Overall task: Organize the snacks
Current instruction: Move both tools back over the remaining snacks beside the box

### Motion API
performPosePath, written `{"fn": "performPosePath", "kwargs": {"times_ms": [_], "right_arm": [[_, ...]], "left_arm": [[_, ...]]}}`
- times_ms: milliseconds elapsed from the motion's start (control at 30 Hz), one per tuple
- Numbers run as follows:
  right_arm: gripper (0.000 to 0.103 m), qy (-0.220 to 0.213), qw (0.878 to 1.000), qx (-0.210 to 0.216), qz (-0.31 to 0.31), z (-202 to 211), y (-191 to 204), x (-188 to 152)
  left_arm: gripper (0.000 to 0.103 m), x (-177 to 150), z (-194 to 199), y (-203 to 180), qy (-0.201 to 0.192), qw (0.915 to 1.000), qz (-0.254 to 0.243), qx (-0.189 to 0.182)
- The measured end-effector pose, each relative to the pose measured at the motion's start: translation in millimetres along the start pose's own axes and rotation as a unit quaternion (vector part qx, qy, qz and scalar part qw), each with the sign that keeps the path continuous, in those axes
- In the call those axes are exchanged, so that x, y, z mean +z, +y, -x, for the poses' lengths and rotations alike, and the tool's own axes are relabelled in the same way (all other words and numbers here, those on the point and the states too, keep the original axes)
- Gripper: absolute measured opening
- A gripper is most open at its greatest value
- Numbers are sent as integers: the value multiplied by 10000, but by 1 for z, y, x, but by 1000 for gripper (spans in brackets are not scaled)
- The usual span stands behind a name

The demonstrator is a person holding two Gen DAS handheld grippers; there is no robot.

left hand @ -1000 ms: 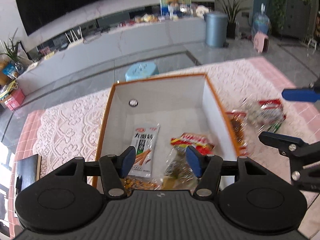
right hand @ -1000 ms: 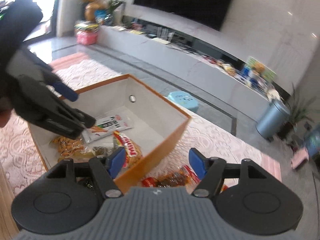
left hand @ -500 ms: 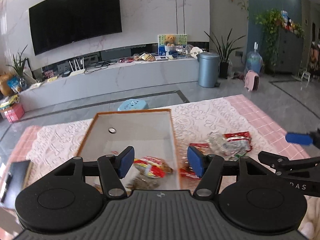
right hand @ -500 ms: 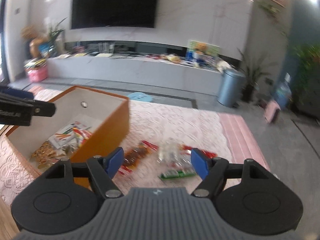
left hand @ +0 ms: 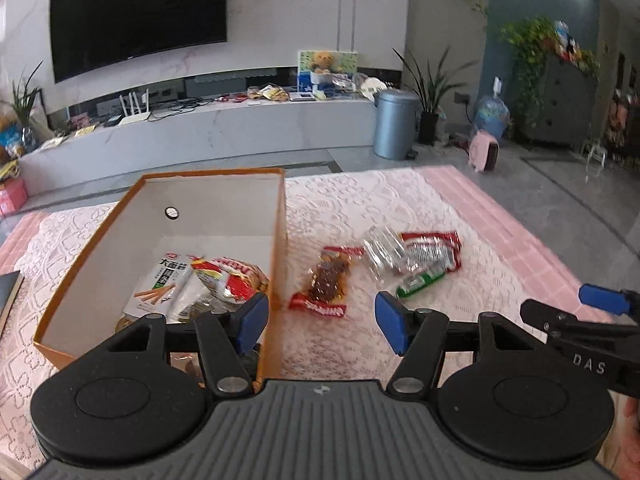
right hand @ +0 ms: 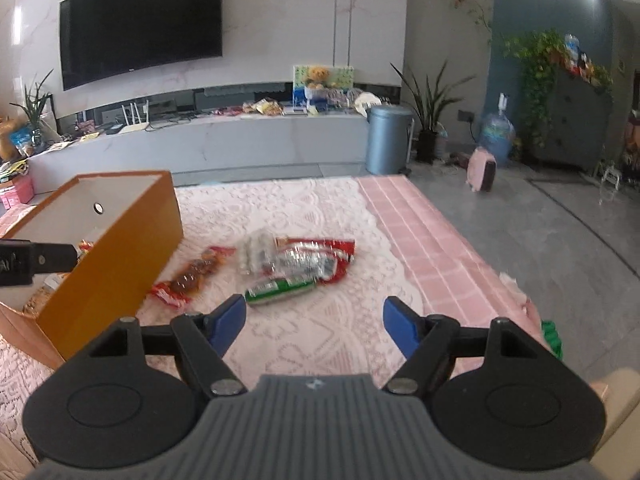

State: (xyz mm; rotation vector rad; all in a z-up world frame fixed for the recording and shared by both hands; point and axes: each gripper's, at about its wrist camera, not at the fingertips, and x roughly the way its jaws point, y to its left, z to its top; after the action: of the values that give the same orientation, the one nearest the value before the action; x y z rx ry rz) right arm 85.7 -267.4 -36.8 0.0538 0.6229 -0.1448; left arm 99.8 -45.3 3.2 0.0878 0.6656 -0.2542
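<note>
wall TV (left hand: 136,20) | grey bin (left hand: 394,124) by potted plant (left hand: 430,92) | lace tablecloth (right hand: 320,332)

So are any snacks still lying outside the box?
Yes. A red snack packet, a clear-and-red bag and a green packet lie scattered on the lace cloth beside the orange box, not inside.

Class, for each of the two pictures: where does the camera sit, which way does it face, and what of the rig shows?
Left wrist: on the left gripper, facing the orange box; the right gripper's tip shows at right.
Right wrist: on the right gripper, facing the green packet; the left gripper's tip shows at left.
Shared: box, loose snacks, television.
</note>
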Motion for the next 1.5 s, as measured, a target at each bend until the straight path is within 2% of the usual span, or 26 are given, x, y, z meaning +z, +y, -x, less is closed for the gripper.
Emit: {"fn": "performPosePath", "kwargs": {"times_ms": [133, 300, 567, 700, 833, 1033, 1233, 1433, 1500], "right_arm": [[74, 93, 9997, -102, -205, -9, -7, -8], [73, 156, 9990, -93, -419, -20, -13, -18], [73, 307, 9975, 169, -611, -34, -25, -25], [73, 381, 9968, 365, -598, -40, -25, -23], [73, 563, 9964, 355, -522, -49, -26, -22], [73, 785, 9931, 402, -776, -63, -39, -19], [73, 834, 9937, 362, -655, -80, -40, -10], [73, 928, 9934, 479, -476, -104, -33, 2], [72, 1001, 9929, 534, -351, -114, -28, 8]], "left_arm": [[72, -10, -6, -15, -115, 9997, -181, 88], [72, -15, -18, -23, -48, 9998, -201, 56], [72, -21, -45, -34, 428, 9981, -305, -330], [72, -23, -57, -41, 624, 9968, -415, -282], [72, -22, -68, -41, 773, 9959, -394, -250], [72, -20, -80, -39, 678, 9967, -356, -257], [72, -12, -95, -35, 642, 9973, -222, -287], [72, 4, -118, -41, 732, 9941, -782, -142], [65, 10, -128, -41, 801, 9921, -960, -125]]}}
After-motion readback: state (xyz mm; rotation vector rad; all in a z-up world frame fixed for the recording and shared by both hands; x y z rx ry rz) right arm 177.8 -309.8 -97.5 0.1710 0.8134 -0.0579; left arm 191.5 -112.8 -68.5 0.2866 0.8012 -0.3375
